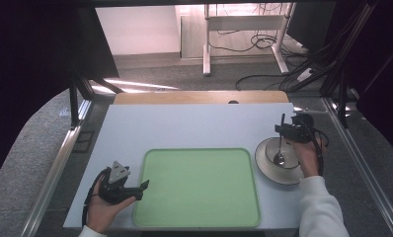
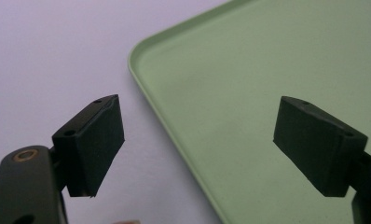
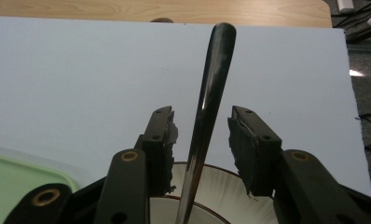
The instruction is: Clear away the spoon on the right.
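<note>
My right gripper (image 1: 285, 129) sits over the white bowl (image 1: 268, 165) at the right edge of the table (image 1: 184, 123), jaws parted on either side of the spoon (image 3: 207, 107) handle, not yet touching it as far as the right gripper view lets me judge. The spoon stands nearly upright, its scoop down in the bowl (image 3: 221, 191) and its dark glossy handle leaning slightly away from me, tip well above the jaw pads. Step in hand, as I read it: pinch the handle and lift the spoon out, probably toward the green tray (image 1: 199, 185) just beside the bowl. To do it well I'd centre the handle between the pads first, since it runs a touch nearer the left pad, then close slowly so the thin, slick stem doesn't twist or skate out. I'd grip low enough for control, but clear of the bowl rim, and lift straight up before swinging left, or the bowl may tip or drag. My left gripper (image 1: 130, 190) waits at the tray's near left corner, jaws spread wide and holding nothing, one pad (image 2: 92, 144) over the table and the other over the tray (image 2: 249, 84).
</note>
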Motion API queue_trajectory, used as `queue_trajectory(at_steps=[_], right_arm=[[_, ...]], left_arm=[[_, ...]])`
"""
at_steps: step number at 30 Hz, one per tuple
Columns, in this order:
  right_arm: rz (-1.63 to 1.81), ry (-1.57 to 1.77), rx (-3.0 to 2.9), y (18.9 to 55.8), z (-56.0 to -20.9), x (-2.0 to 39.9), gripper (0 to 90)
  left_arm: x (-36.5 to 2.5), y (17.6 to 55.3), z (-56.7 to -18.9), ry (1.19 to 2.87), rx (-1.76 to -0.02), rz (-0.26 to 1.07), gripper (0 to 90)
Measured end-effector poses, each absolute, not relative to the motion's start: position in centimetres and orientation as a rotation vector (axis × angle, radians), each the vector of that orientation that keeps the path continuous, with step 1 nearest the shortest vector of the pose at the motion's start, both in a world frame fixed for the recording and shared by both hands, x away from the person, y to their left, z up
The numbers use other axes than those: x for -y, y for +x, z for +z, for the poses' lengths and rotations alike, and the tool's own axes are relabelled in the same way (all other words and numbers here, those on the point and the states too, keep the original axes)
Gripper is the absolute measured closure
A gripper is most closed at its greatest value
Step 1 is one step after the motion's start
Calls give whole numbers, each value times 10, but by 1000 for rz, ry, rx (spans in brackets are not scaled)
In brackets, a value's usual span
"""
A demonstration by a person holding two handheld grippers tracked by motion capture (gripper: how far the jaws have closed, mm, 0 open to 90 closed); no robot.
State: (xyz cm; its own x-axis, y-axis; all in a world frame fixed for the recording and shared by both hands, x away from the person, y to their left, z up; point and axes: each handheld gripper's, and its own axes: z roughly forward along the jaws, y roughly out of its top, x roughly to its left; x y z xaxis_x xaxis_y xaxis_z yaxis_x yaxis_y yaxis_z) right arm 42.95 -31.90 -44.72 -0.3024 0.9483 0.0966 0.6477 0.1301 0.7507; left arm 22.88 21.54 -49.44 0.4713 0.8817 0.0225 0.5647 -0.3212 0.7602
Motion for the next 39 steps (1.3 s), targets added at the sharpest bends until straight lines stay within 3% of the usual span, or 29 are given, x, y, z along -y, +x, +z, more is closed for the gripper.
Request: queue_trajectory(at_steps=[19, 39], right_arm=[[1001, 1552, -2020, 433, -451, 317, 819], [1062, 1504, -2046, 423, -439, 325, 881]], left_arm=[[-217, 229, -496, 2024, -1198, 575, 160], [-221, 229, -496, 2021, -1204, 579, 161]])
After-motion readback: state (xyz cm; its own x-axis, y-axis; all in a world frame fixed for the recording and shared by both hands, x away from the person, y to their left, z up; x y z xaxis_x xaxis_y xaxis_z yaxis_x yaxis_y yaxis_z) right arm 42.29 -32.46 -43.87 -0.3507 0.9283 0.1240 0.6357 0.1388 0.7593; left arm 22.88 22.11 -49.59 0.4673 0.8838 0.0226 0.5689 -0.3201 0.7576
